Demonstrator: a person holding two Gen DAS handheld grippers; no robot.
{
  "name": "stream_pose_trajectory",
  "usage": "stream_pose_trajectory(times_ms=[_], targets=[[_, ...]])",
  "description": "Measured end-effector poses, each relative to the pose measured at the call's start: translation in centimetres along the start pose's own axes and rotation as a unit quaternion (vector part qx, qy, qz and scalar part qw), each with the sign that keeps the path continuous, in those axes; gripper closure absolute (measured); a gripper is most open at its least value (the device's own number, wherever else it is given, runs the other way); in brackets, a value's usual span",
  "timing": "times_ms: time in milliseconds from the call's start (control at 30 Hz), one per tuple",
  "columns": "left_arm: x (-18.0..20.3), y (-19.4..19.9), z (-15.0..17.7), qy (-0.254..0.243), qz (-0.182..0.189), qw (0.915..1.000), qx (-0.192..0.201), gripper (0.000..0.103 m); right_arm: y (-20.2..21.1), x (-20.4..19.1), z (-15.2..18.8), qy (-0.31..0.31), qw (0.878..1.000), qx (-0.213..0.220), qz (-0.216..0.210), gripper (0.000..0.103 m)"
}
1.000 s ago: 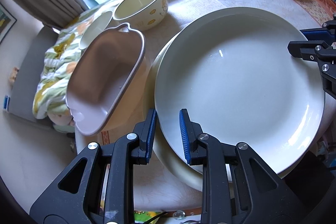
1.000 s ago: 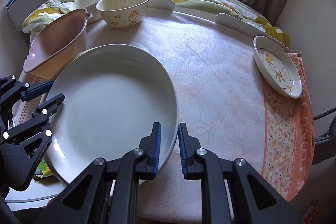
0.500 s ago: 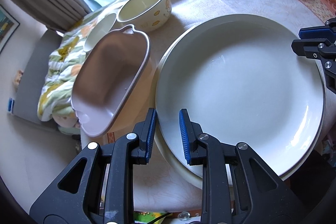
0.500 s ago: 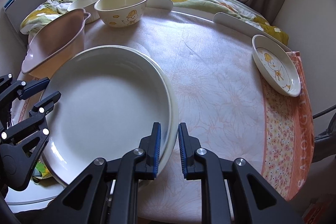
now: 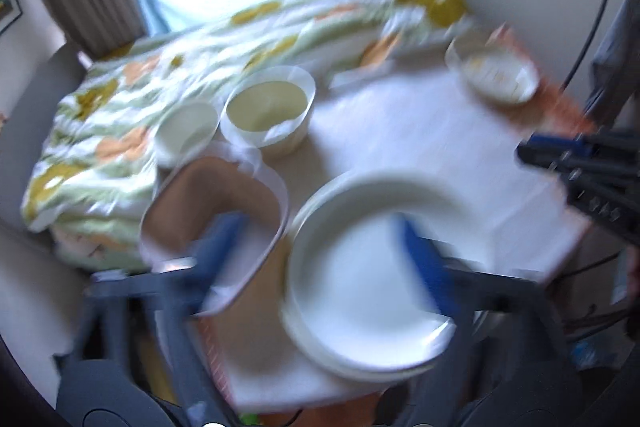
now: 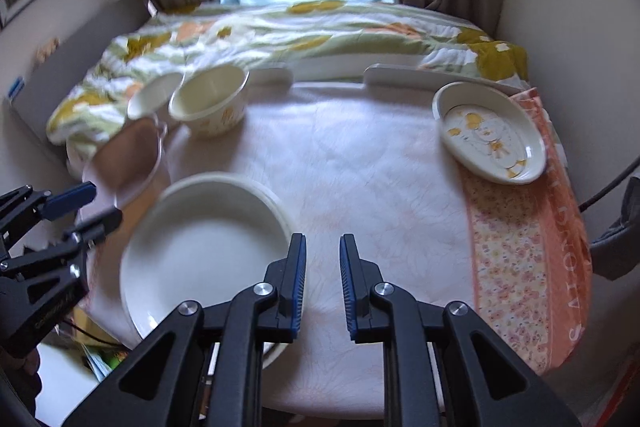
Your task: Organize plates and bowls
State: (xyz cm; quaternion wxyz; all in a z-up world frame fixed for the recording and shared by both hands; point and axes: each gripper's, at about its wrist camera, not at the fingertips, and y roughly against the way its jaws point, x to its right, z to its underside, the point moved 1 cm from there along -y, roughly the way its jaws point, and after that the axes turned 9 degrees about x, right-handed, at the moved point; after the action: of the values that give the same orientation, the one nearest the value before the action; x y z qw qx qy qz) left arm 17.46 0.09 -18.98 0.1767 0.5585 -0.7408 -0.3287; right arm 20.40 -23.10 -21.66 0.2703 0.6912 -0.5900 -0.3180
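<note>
Two large white plates [image 6: 200,251] lie stacked at the table's front left; they also show, blurred, in the left wrist view [image 5: 372,291]. My left gripper [image 5: 316,247] is open wide and empty, raised above the stack and the pink dish; it shows in the right wrist view [image 6: 86,207] too. My right gripper [image 6: 322,283] is open and empty above the table, just right of the stack; it appears at the right of the left wrist view [image 5: 560,163].
A pink oval baking dish [image 6: 128,155] sits left of the plates. A cream bowl [image 6: 210,101] and a white bowl [image 6: 154,93] stand behind it. A small patterned plate [image 6: 490,137] lies at the far right on an orange cloth [image 6: 524,239]. A flowered quilt [image 6: 280,31] lies beyond.
Both grippers have let go of the top plate, opened and pulled up and back. The plate now rests on the lower one. The left view is blurred from fast motion.
</note>
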Motion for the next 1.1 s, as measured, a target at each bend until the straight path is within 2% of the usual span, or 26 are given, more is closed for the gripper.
stream_pose_trajectory(times_ms=[33,67,100,133,167,267,333,400,500,600,667,733,800,900,1000,1100], targets=[[0.3,0.5,-1.0,0.002,0.013,0.9996,0.024,0.000,0.6,0.7,-0.4,-0.007,1.000,0.006,0.005,0.084],[0.6,0.8,-2.1,0.003,0.030,0.9987,0.041,0.000,1.5,1.9,-1.0,-0.017,1.000,0.017,0.017,0.067],[1.1,0.7,-3.2,0.000,0.046,0.9978,0.048,0.000,2.1,2.6,-1.3,-0.025,0.999,0.024,0.022,0.031],[1.6,0.5,-4.2,-0.003,0.059,0.9970,0.050,0.000,2.6,3.6,-1.6,-0.036,0.999,0.031,0.026,0.013],[2.2,0.1,-5.3,-0.005,0.072,0.9962,0.049,0.000,3.2,4.6,-1.9,-0.048,0.998,0.042,0.027,0.000],[3.9,-1.9,-8.6,0.005,0.127,0.9910,0.041,0.000,4.4,8.2,-2.7,-0.076,0.994,0.068,0.030,0.000],[5.0,-3.5,-10.8,0.014,0.156,0.9870,0.036,0.000,4.6,9.9,-3.3,-0.084,0.994,0.059,0.036,0.000],[6.4,-5.5,-12.7,0.017,0.175,0.9840,0.032,0.000,3.9,11.9,-4.1,-0.090,0.994,0.025,0.050,0.000],[8.7,-9.7,-15.0,0.028,0.191,0.9811,0.009,0.001,3.2,14.7,-4.6,-0.120,0.989,0.046,0.072,0.000],[10.5,-14.5,-16.3,0.036,0.209,0.9771,-0.023,0.003,0.2,18.0,-4.5,-0.171,0.983,0.029,0.057,0.000],[11.8,-18.0,-16.7,0.032,0.216,0.9748,-0.047,0.007,-2.1,19.9,-4.2,-0.202,0.978,0.017,0.046,0.000],[13.4,-21.9,-16.7,0.022,0.217,0.9731,-0.076,0.023,-4.0,21.5,-3.7,-0.225,0.973,0.009,0.041,0.002],[14.6,-25.2,-16.5,0.016,0.217,0.9710,-0.100,0.034,-6.3,22.8,-3.2,-0.242,0.970,-0.006,0.030,0.021],[16.4,-29.3,-16.2,0.012,0.217,0.9673,-0.131,0.045,-9.1,24.4,-2.7,-0.260,0.965,-0.024,0.019,0.041],[17.4,-31.9,-15.8,0.012,0.218,0.9642,-0.151,0.050,-10.7,25.1,-2.7,-0.266,0.963,-0.027,0.014,0.048],[18.0,-33.6,-15.8,0.003,0.207,0.9649,-0.162,0.050,-11.3,25.8,-3.0,-0.276,0.961,-0.024,0.015,0.054]])
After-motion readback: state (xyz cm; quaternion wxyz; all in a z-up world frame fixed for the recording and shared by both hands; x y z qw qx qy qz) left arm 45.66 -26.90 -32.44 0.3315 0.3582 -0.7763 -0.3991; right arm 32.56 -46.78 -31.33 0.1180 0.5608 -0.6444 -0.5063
